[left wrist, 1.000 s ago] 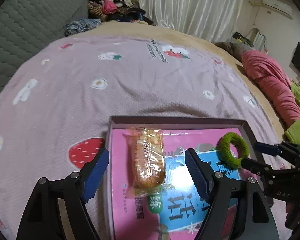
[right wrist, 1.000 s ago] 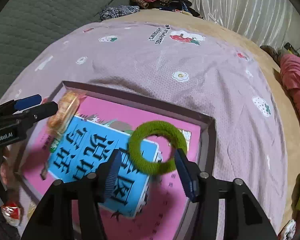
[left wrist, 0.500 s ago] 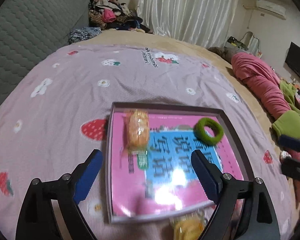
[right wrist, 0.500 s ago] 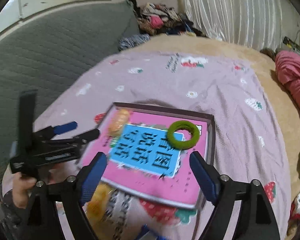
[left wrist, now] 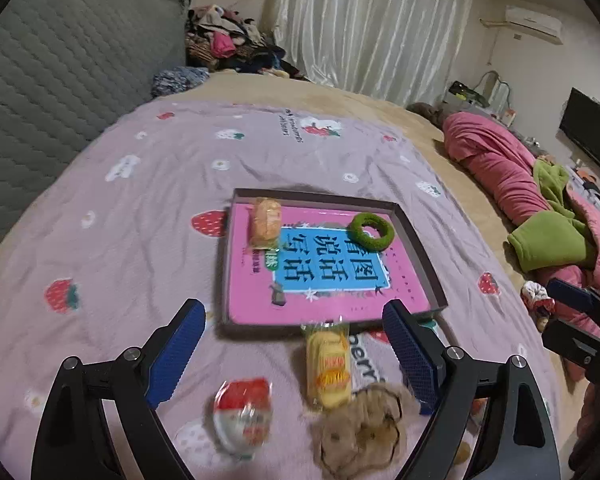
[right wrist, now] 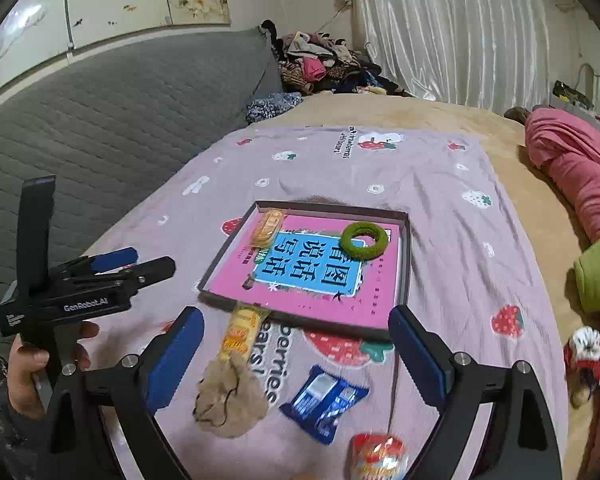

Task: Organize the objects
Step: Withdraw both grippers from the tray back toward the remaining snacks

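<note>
A shallow dark rectangular cardboard tray is sitting on a lilac strawberry-print blanket spread over the bed. Lying flat inside it is a pink book with a blue title panel. An orange snack in a clear wrapper is resting on the book's far left corner, and a fuzzy green ring-shaped hair tie is lying on its far right corner. Just outside the tray's near edge, a yellow wrapped biscuit pack is lying beside a tan furry scrunchie. A red-and-white wrapped snack and a blue wrapped bar are also lying on the blanket. The left gripper is hovering with fingers spread wide, grasping nothing. The right gripper fingers are opening, with nothing between them.
</note>
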The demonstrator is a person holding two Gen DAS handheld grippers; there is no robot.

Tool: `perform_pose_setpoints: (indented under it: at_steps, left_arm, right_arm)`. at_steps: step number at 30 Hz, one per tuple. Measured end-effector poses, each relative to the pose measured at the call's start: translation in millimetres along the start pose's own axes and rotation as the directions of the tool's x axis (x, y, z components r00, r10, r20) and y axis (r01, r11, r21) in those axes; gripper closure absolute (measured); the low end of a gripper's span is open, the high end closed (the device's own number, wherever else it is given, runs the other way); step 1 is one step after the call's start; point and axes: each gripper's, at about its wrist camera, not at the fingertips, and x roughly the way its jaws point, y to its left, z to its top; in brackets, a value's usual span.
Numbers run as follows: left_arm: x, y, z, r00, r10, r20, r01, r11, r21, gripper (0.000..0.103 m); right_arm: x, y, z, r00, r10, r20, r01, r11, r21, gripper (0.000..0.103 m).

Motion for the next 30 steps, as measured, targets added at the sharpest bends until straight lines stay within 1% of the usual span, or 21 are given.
perform_pose_setpoints:
  at_steps: [3, 6, 12, 15, 21, 25, 30]
  left_arm:
    - [-23.8, 1.2, -10.4, 1.000, 0.026, 0.001, -0.026, 1.000, -0.003, 0.012]
    - [-42.8, 3.2, -21.1, 0.999, 0.041, 0.000, -0.041, 0.999, -0.014, 0.012]
    - [-74.7, 1.7, -50.9, 0.998, 0.067, -0.002, -0.067, 0.998, 0.007, 0.012]
    - [-83.5, 1.9, -66.4, 0.998, 0.068, -0.012, -0.068, 0.998, 0.012, 0.012]
    - [-92.7, 2.8, -91.0, 0.997, 0.075, -0.035, -0.074, 0.997, 0.016, 0.012]
    - [-99.2, -0.6, -102.1, 0.996, 0.079, -0.042, -0.078, 0.997, 0.024, 0.012]
    - [-111.1, -9.4, -113.6, 0.997, 0.066, -0.041, -0.064, 0.997, 0.031, 0.012]
  right_arm:
    - [-13.6, 4.8, -10.9, 1.000, 0.016, 0.009, -0.016, 1.000, 0.014, 0.008]
    - [-24.5, 9.5, -20.6, 1.000, 0.013, 0.009, -0.013, 1.000, 0.016, 0.008]
    - [-46.8, 17.0, -36.3, 1.000, 0.009, 0.013, -0.009, 1.000, 0.020, 0.008]
    - [-58.4, 18.0, -45.2, 1.000, 0.006, 0.017, -0.006, 1.000, 0.027, 0.008]
    - [-78.8, 22.9, -63.2, 0.999, -0.028, 0.021, 0.027, 1.000, 0.015, 0.008]
    - [-89.4, 23.5, -73.0, 0.999, -0.028, 0.024, 0.027, 0.999, 0.020, 0.007]
    - [-99.3, 23.0, -84.9, 0.999, -0.035, 0.023, 0.034, 0.999, 0.018, 0.007]
